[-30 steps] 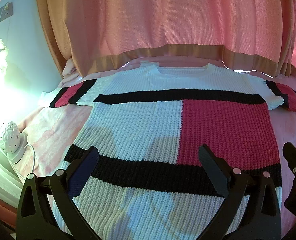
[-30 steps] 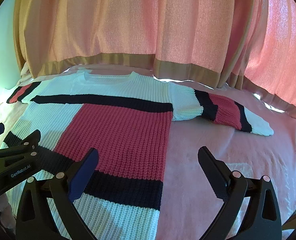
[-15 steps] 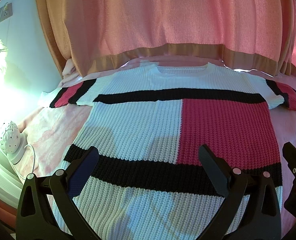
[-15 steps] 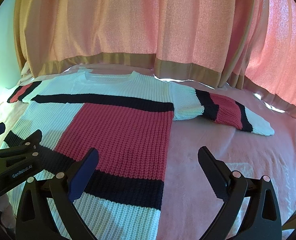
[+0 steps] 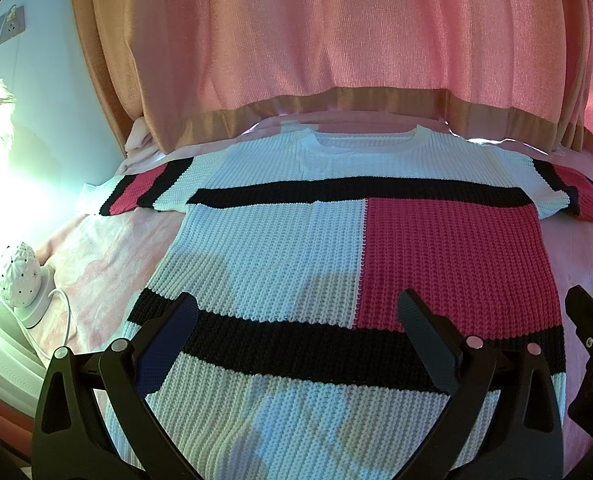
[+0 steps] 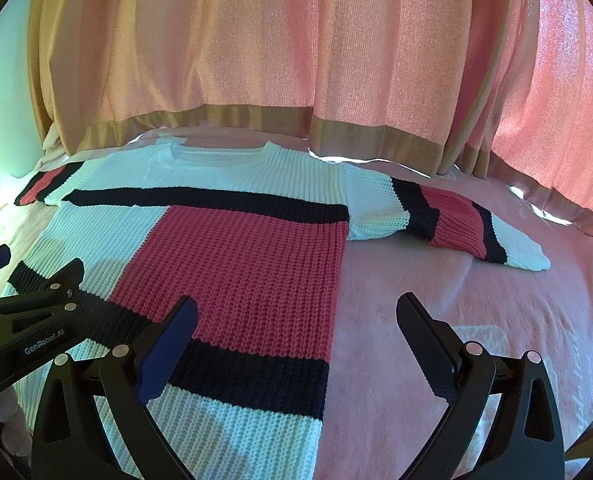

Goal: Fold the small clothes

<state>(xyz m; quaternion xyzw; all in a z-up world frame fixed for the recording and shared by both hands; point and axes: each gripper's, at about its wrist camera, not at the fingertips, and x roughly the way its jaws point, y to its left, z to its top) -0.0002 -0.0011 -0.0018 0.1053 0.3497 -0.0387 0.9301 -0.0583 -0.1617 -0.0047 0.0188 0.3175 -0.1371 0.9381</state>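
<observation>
A knitted sweater [image 5: 280,248] in white, black and pink blocks lies flat, front up, on a pink bed [image 5: 108,256], sleeves spread to both sides. It also shows in the right wrist view [image 6: 240,256], with its right sleeve [image 6: 452,220] stretched out. My left gripper [image 5: 296,312] is open and empty above the sweater's lower black band. My right gripper [image 6: 296,312] is open and empty above the sweater's lower right edge and the bedspread. The left gripper [image 6: 28,320] shows at the left of the right wrist view.
Pink curtains with a tan hem [image 5: 336,60] hang behind the bed. A white dotted lamp [image 5: 18,276] with a cord stands at the bed's left edge. A wall socket [image 5: 10,28] is at the upper left. Bare pink bedspread [image 6: 476,300] lies right of the sweater.
Both views have shifted very slightly; the sweater sits marginally lower in frame. Both grippers stay open and nothing was grasped.
</observation>
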